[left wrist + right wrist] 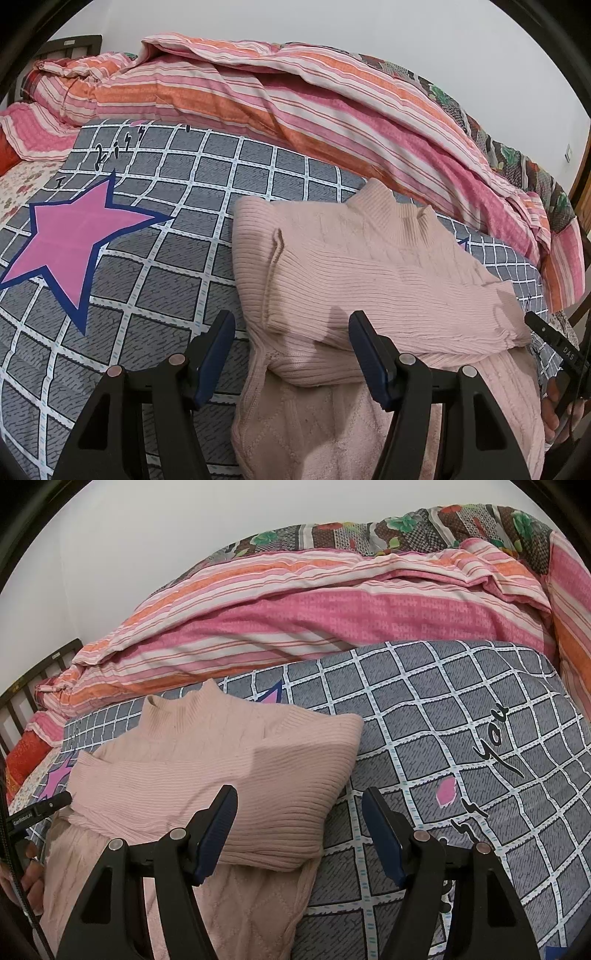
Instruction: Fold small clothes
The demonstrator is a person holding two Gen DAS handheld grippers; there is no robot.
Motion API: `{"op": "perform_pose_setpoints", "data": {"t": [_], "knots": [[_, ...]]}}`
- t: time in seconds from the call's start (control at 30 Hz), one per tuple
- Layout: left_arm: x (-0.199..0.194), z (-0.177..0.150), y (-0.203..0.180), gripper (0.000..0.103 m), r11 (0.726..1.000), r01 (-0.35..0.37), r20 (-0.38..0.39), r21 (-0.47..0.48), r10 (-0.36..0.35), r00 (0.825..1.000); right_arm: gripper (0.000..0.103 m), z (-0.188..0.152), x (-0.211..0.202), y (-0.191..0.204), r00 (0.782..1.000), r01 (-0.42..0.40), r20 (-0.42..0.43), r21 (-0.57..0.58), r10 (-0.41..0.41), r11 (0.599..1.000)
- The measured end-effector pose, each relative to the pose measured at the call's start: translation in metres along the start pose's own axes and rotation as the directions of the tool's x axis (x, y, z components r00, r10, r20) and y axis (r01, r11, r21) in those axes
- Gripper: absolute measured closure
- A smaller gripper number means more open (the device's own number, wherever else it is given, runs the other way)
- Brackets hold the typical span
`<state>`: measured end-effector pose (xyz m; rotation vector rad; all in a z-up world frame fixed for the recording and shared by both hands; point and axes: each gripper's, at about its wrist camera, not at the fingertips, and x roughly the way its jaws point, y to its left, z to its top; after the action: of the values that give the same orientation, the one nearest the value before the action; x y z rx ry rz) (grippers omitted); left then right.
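A pale pink ribbed sweater [369, 273] lies on the grey checked bedsheet [166, 280], sleeves folded across its body, high collar pointing away from me. It also shows in the right wrist view [221, 771]. My left gripper [291, 332] is open and empty, hovering over the sweater's left edge and folded sleeve. My right gripper [299, 808] is open and empty, hovering over the sweater's right edge, where it meets the sheet [461, 738]. Each gripper's body shows at the far edge of the other view.
A bunched pink and orange striped quilt [295, 92] lies along the far side of the bed, also in the right wrist view [295, 609]. A large pink star [70, 236] is printed on the sheet. A dark headboard [33, 690] stands beyond.
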<state>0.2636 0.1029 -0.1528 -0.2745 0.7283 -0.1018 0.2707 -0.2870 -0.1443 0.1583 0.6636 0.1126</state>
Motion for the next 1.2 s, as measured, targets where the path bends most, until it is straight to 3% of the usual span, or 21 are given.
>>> {"op": "perform_pose_setpoints", "data": {"t": [0.13, 0.47, 1.0, 1.2], "knots": [[-0.002, 0.000, 0.000, 0.041, 1.000, 0.006, 0.009, 0.002, -0.006, 1.000, 0.034, 0.000, -0.003, 0.000, 0.999, -0.030, 0.016, -0.003, 0.030, 1.000], [-0.005, -0.004, -0.008, 0.040, 0.998, 0.043, -0.006, 0.038, -0.043, 0.999, 0.034, -0.002, 0.004, 0.010, 0.994, -0.095, -0.050, -0.053, 0.093, 0.994], [-0.017, -0.023, -0.009, 0.039, 0.997, 0.049, -0.031, 0.057, -0.047, 0.998, 0.034, -0.005, 0.010, 0.018, 0.995, 0.001, -0.097, -0.106, -0.012, 0.994], [-0.023, -0.031, -0.015, 0.038, 0.990, 0.027, -0.053, 0.141, -0.019, 0.998, 0.034, -0.008, -0.003, 0.013, 0.991, 0.001, -0.134, -0.063, -0.010, 0.998]]}}
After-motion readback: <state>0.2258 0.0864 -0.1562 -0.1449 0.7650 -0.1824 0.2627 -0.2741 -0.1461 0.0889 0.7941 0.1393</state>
